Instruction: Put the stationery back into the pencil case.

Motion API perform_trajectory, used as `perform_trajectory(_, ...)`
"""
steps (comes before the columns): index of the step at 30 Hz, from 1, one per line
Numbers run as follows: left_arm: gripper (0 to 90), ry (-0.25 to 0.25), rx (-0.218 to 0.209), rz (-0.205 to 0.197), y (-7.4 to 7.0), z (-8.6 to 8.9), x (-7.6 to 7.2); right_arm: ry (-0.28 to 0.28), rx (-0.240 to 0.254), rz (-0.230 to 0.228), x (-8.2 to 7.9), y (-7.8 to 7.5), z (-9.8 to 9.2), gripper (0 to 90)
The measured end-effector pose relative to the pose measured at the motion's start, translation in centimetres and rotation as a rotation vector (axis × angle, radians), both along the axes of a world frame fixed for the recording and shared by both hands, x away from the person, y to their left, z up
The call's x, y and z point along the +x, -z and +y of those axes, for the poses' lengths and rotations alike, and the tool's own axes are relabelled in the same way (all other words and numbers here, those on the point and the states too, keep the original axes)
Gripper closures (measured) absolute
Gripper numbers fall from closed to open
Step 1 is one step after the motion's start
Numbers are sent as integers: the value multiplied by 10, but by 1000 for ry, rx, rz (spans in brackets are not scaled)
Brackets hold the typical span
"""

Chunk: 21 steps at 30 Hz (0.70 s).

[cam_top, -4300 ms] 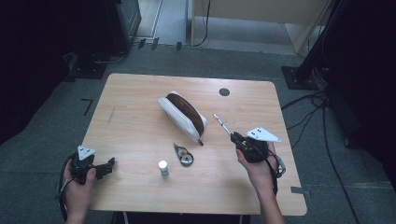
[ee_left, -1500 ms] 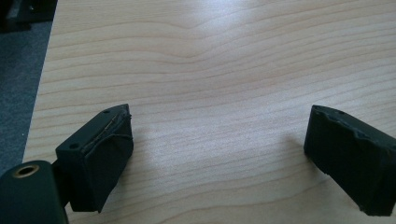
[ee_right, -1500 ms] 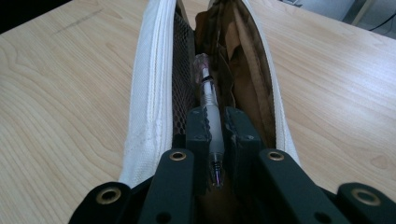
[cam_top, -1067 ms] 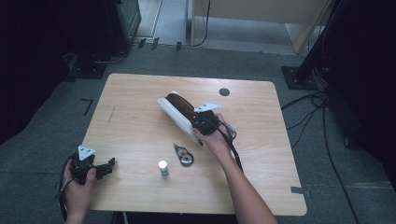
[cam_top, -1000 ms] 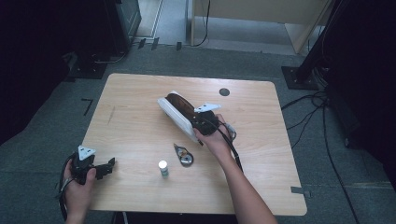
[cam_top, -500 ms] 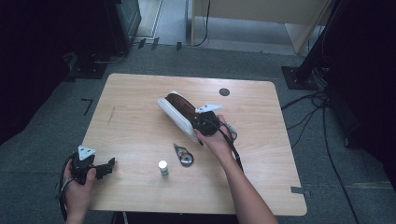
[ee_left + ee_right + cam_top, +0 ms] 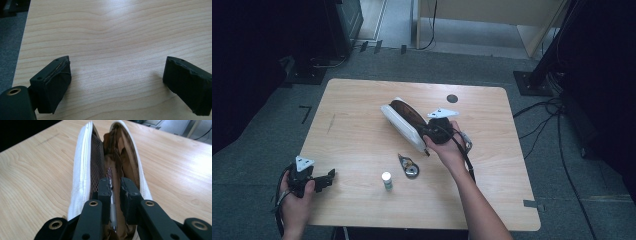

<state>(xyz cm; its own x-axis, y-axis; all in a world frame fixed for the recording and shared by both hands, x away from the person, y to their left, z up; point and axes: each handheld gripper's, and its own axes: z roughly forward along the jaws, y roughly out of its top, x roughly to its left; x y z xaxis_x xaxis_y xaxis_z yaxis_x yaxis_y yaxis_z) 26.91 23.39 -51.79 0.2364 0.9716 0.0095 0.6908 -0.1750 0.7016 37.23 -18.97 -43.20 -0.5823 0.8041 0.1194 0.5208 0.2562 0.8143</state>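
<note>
White pencil case (image 7: 404, 124) lying open at centre of the high view on wooden table (image 7: 357, 130), long axis running from upper left to lower right of the frame. Brown lining and mesh pocket visible inside.

Right gripper (image 7: 432, 133) at the case's lower right end, jaws reaching into the open mouth. In the right gripper view, jaws nearly closed around a slim pen (image 7: 112, 202), its long axis in line with the case (image 7: 82, 170), tip pointing up the frame into the interior.

Left gripper (image 7: 324, 179) low at lower left of the high view, near the table's edge, jaws spread wide over bare wood, holding nothing.

Small white-capped bottle (image 7: 386, 180) upright at lower centre; a small dark-and-metal item (image 7: 408, 166) just above and right of it, too small to identify.
</note>
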Motion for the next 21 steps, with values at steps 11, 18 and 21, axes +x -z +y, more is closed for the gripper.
perform_trajectory(11,83,1,1,0,0,0,0,-9,26,-36,-28,-19,-13,766)
perform_trajectory(18,83,0,0,0,0,0,0,-18,37,-49,-52,-21,-23,749)
perform_trajectory(21,83,0,0,0,0,0,0,-23,41,-46,-61,-18,-26,737)
